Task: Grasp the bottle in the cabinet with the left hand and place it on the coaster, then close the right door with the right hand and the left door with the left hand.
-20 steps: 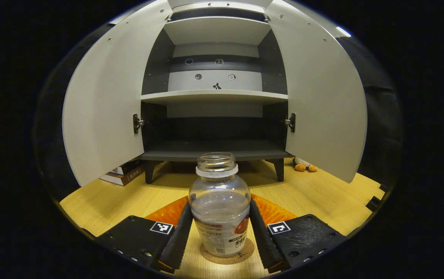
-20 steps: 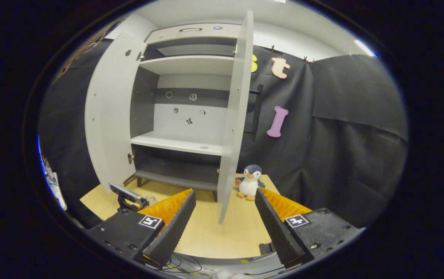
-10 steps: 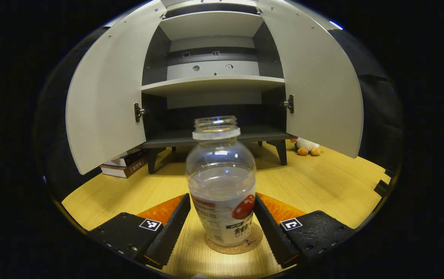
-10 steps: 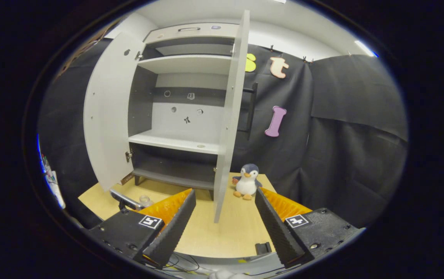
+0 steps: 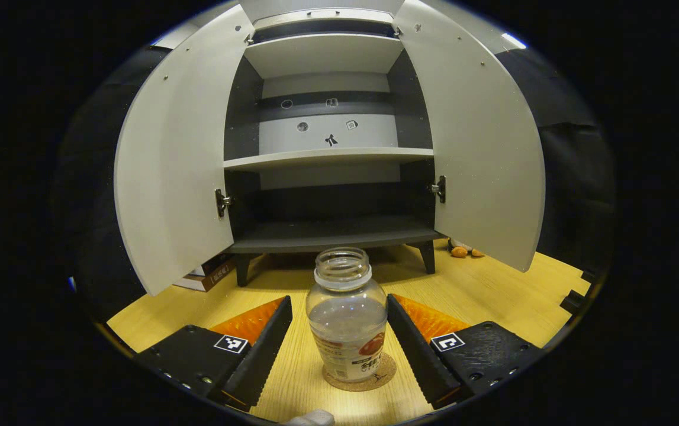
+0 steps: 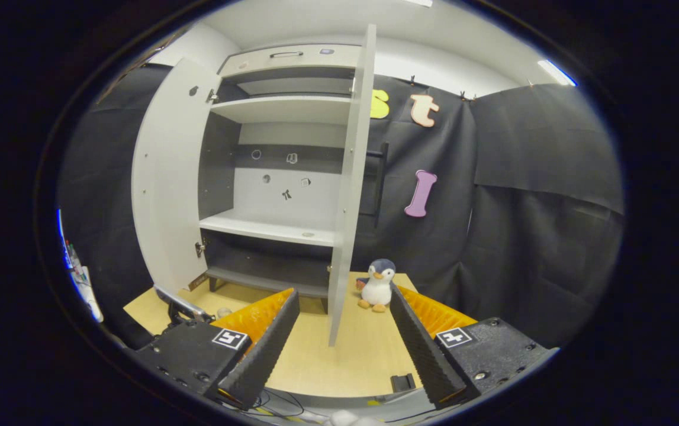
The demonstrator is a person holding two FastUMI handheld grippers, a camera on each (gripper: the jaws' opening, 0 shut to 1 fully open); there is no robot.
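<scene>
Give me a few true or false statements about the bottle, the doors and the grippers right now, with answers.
1. The bottle stands on the coaster. True.
2. The left gripper is shut on the bottle. False: its fingers stand apart from it.
3. Both doors are closed. False: the left door and right door are open.
4. The bottle has no cap. True.
5. The right gripper holds the penguin. False: it is open and empty.

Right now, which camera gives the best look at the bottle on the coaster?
The left gripper view. There the bottle stands upright on the coaster, centred between the open left gripper fingers with gaps on both sides. In the right gripper view just a sliver of its top peeks out beside the right gripper.
</scene>
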